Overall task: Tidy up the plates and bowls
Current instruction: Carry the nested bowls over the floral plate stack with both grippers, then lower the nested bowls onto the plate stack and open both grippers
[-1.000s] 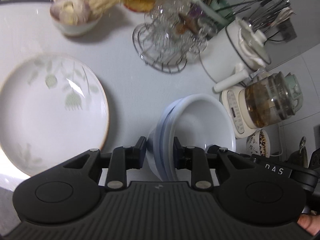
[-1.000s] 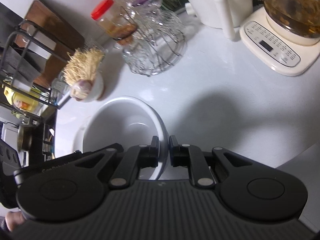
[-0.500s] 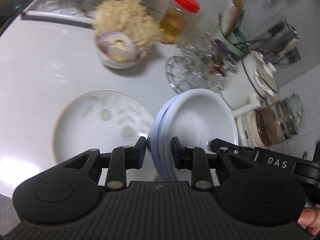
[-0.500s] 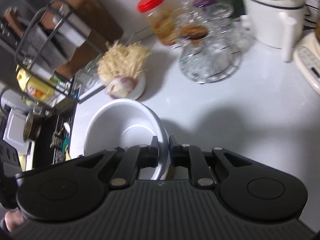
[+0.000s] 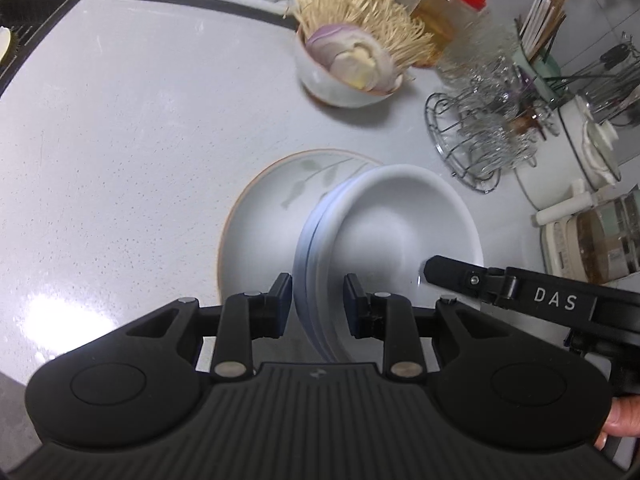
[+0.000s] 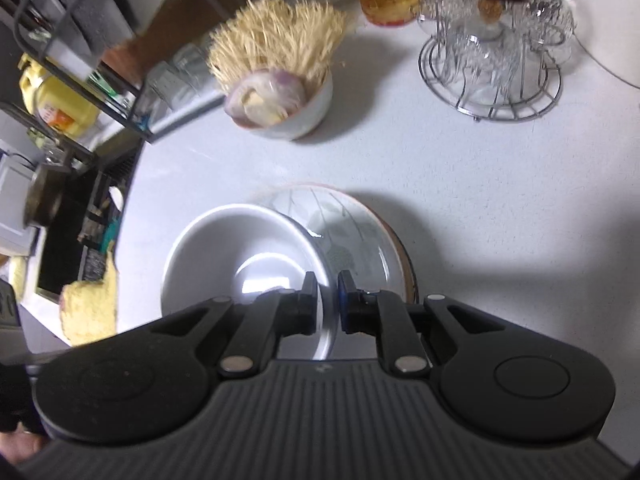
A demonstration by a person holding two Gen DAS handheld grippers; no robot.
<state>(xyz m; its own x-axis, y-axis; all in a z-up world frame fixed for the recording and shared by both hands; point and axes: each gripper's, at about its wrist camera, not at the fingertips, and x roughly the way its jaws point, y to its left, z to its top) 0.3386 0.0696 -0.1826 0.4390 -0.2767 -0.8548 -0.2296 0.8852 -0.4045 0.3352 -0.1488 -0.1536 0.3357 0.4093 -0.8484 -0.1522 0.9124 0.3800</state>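
Observation:
A stack of white bowls is held over a leaf-patterned plate with a brown rim on the white counter. My left gripper is shut on the stack's left rim. My right gripper is shut on the opposite rim of the white bowl; its finger shows in the left wrist view. The plate lies under and to the right of the bowl in the right wrist view.
A small bowl of onion and enoki mushrooms stands behind the plate. A wire rack of glasses, a red-lidded jar, a white pot and a glass kettle stand at the right. A dish rack and sink are at the left.
Both grippers have carried the bowl stack left, from bare counter to above the leaf-patterned plate. Both grips have stayed shut on the rims.

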